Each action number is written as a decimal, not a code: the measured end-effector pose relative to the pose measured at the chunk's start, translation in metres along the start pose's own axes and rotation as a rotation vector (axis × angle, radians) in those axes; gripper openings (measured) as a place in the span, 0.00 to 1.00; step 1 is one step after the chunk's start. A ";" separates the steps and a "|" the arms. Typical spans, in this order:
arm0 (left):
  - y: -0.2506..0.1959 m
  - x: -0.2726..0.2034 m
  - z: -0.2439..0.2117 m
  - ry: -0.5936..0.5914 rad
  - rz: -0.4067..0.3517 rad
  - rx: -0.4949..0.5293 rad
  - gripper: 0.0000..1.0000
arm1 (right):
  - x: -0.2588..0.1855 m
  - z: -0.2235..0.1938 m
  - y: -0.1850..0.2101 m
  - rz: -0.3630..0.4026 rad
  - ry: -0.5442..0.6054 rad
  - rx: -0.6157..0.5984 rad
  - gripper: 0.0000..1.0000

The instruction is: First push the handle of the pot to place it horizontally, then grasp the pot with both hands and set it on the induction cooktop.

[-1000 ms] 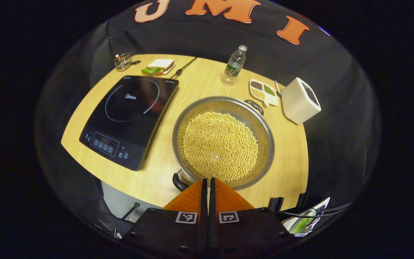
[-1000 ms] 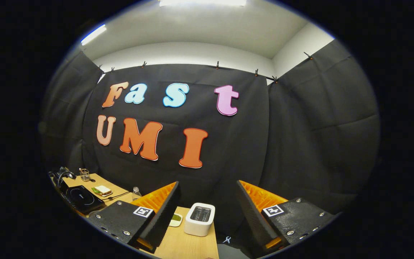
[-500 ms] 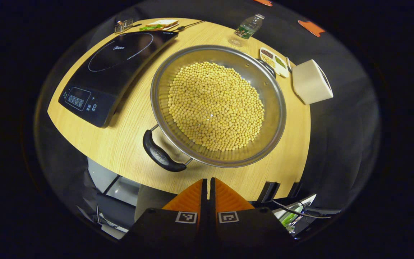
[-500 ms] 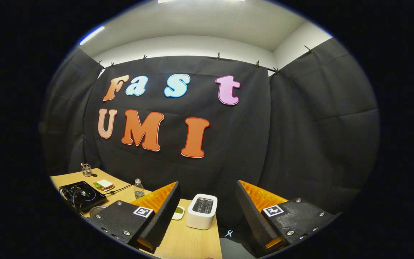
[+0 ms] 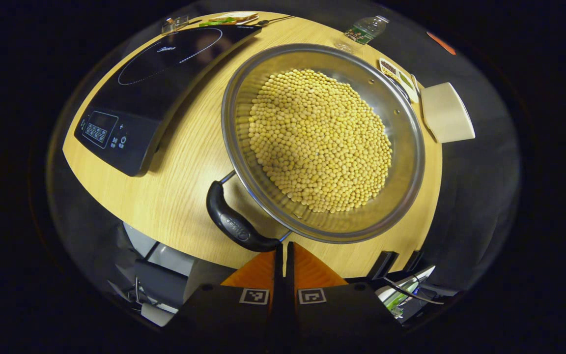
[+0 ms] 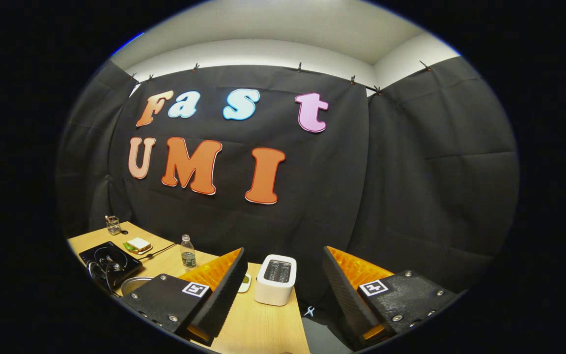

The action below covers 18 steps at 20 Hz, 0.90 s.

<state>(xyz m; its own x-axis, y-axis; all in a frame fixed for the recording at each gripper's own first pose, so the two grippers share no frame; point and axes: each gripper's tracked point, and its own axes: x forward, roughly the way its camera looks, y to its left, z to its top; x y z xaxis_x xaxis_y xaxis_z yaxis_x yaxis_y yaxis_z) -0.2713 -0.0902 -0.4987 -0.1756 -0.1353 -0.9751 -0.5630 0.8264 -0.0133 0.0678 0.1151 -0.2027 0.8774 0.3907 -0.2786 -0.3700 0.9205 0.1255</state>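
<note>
Pot far handle hidden; your left gripper clenched, tips by near handle; right gripper released, raised.

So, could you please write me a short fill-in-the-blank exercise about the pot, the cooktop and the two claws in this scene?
1. The pot is filled with small yellow ____.
2. In the left gripper view, the induction cooktop lies to the ____ of the pot.
3. The left claw has its fingers ____, just short of the pot's black handle.
4. The right claw is ____ and holds nothing, with the white toaster ahead.

Missing words: beans; left; shut; open
</note>
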 end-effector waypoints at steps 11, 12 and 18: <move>0.054 -0.006 0.065 -0.112 0.123 0.073 0.08 | 0.022 -0.031 0.063 0.078 0.116 0.051 0.95; 0.055 -0.006 0.073 -0.129 0.132 0.088 0.08 | 0.025 -0.033 0.070 0.086 0.130 0.062 0.95; 0.056 -0.004 0.118 -0.209 0.153 0.192 0.08 | 0.038 -0.056 0.117 0.151 0.224 0.151 0.96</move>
<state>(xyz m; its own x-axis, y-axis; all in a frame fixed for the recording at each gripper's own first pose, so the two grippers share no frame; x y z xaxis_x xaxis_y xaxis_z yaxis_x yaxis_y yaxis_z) -0.2068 0.0212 -0.5219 -0.0658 0.0972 -0.9931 -0.3763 0.9193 0.1149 0.0411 0.2378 -0.2519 0.7206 0.5305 -0.4464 -0.4272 0.8469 0.3167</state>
